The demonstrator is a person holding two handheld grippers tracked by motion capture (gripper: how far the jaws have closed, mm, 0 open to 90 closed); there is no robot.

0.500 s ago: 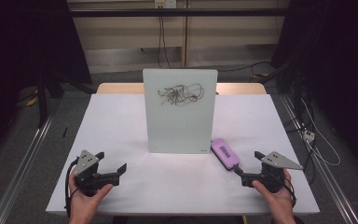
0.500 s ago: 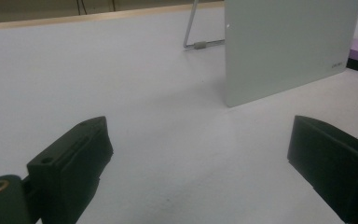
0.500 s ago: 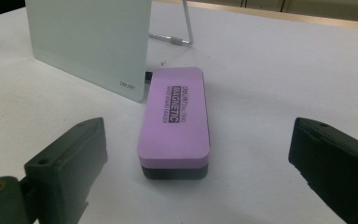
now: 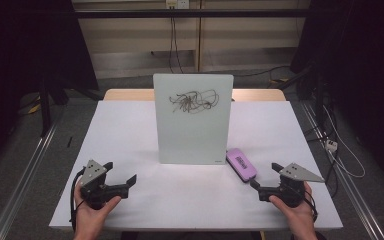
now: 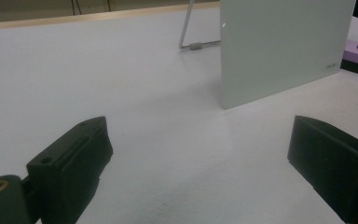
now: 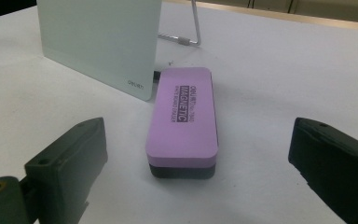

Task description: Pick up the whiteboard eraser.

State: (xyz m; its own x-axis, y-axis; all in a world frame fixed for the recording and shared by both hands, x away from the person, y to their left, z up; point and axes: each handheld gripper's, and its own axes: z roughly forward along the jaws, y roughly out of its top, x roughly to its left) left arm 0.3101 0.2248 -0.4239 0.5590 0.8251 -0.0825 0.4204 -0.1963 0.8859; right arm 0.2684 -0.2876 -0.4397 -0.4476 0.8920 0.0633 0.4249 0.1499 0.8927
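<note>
A: The right tool (image 4: 265, 179) sits low over the worktop (image 4: 130, 125), its jaws spread wide and gripping nothing. The eraser (image 6: 182, 117) lies flat straight ahead of it, purple top up and dark felt down, just beside the lower right corner of the whiteboard (image 4: 193, 120).

B: And the left tool (image 4: 119, 173)?

A: Also released, jaws well apart, resting near the front left of the worktop with bare surface between them. The board's left edge (image 5: 279, 51) stands farther off in the left gripper view.

B: So the step in hand looks like picking up the eraser to wipe the scribble (image 4: 194, 101) near the top of the board.

A: That is the fair reading. To do it well, the person should bring the right tool forward so the jaws pass on either long side of the eraser, then close across its narrow width, low enough to catch the purple body without scraping the worktop.

B: Any risk with the board?

A: It leans on a thin wire stand (image 6: 186, 32) behind it. Pressing hard could tip or slide it, so the left tool might steady the board's edge. Whether the eraser's far end touches the board is hard to judge; it seems close, perhaps just apart, so the lift should go straight up first.
</note>
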